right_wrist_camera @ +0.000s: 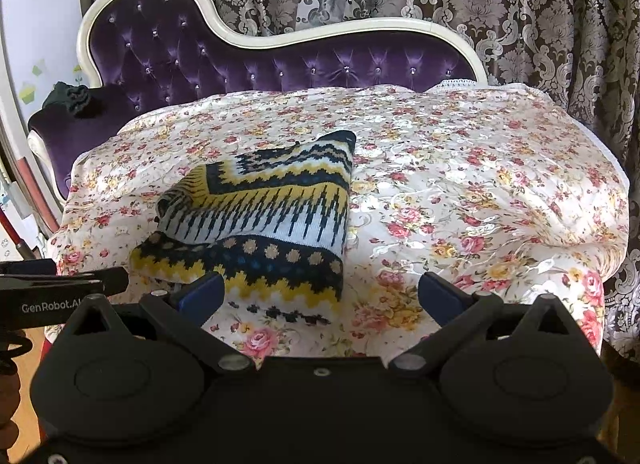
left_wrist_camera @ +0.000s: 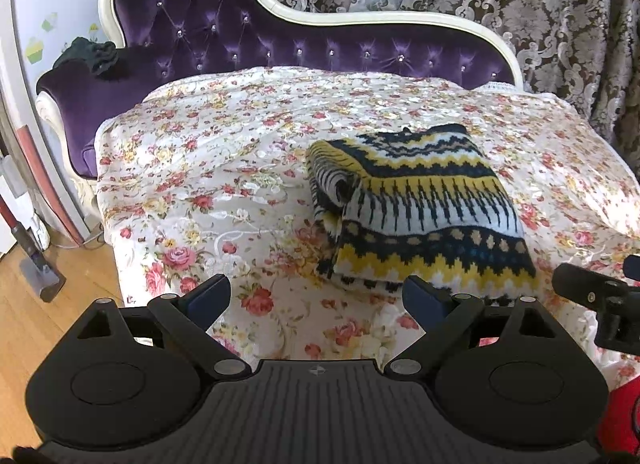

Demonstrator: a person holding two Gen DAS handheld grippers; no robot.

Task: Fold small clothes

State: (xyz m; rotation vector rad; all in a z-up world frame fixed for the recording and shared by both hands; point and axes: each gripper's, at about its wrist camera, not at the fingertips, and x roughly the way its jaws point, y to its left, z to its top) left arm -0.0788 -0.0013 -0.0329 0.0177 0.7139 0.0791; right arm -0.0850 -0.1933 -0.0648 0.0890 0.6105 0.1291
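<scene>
A knitted garment (left_wrist_camera: 420,208) with navy, yellow and white zigzag bands lies folded in a compact stack on the floral bedspread (left_wrist_camera: 224,168). It also shows in the right wrist view (right_wrist_camera: 264,224). My left gripper (left_wrist_camera: 316,296) is open and empty, just in front of the garment's near left edge. My right gripper (right_wrist_camera: 320,292) is open and empty, at the garment's near right corner, its left finger (right_wrist_camera: 202,292) close to the hem. The right gripper's tip shows in the left wrist view (left_wrist_camera: 592,292).
The bedspread (right_wrist_camera: 480,184) covers a purple tufted chaise (left_wrist_camera: 240,36) with a white frame. A dark cloth (left_wrist_camera: 92,56) sits on its left arm. Patterned curtains (right_wrist_camera: 520,4) hang behind. Wooden floor (left_wrist_camera: 48,324) and a vacuum head (left_wrist_camera: 40,276) lie to the left.
</scene>
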